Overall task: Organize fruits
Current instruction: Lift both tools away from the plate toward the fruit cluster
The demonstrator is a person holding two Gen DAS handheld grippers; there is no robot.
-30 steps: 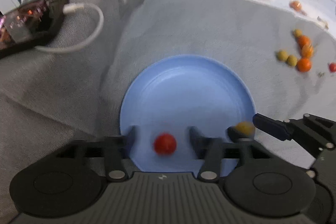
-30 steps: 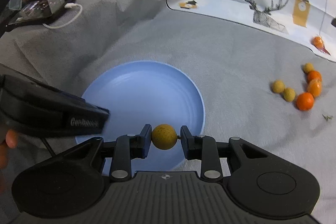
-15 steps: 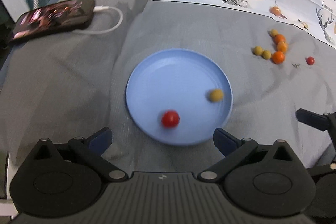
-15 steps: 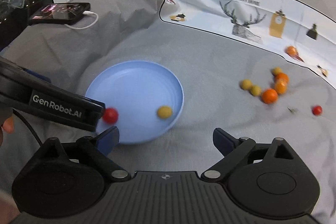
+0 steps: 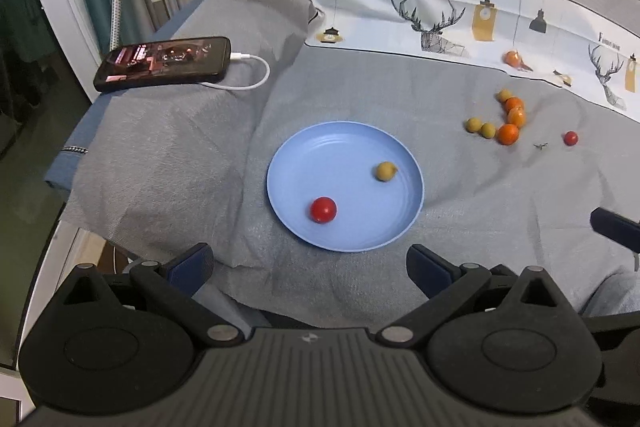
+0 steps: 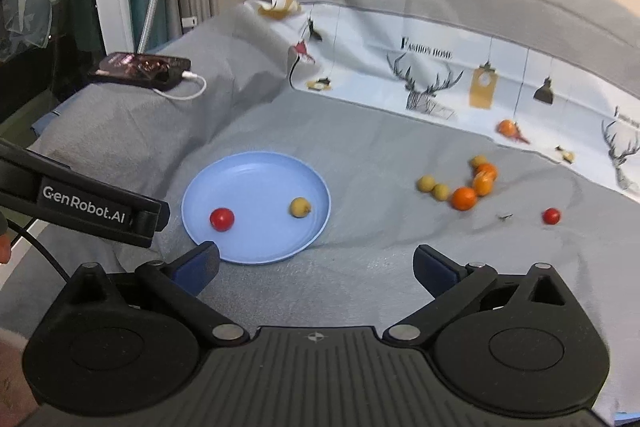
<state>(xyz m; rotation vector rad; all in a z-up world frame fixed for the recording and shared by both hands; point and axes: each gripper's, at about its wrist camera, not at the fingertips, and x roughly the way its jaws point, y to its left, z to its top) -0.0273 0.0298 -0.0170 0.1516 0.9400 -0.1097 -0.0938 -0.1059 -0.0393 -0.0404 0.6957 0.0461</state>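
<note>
A blue plate (image 5: 340,155) (image 6: 256,179) lies on the grey cloth and holds a red cherry tomato (image 5: 323,209) (image 6: 221,219) and a yellow-green fruit (image 5: 386,171) (image 6: 300,207), well apart. My left gripper (image 5: 310,261) hangs open above the plate's near edge, nothing between its fingers. My right gripper (image 6: 316,265) is beside it on the right, its jaws opening wide and empty. Right of the plate lies a loose cluster of small oranges (image 5: 508,134) (image 6: 464,198) and yellow-green fruits (image 5: 474,125), with a lone red tomato (image 5: 571,137) (image 6: 551,215) farther right.
A phone (image 5: 164,63) on a white charging cable (image 5: 248,75) lies at the back left on raised cloth. A printed white cloth (image 5: 440,11) runs along the back, with one orange (image 5: 512,58) on it. The cloth's left edge drops off beside a white frame.
The right gripper let go of the yellow-green fruit, which now rests on the plate. Both grippers opened wide and drew back and up from the plate.
</note>
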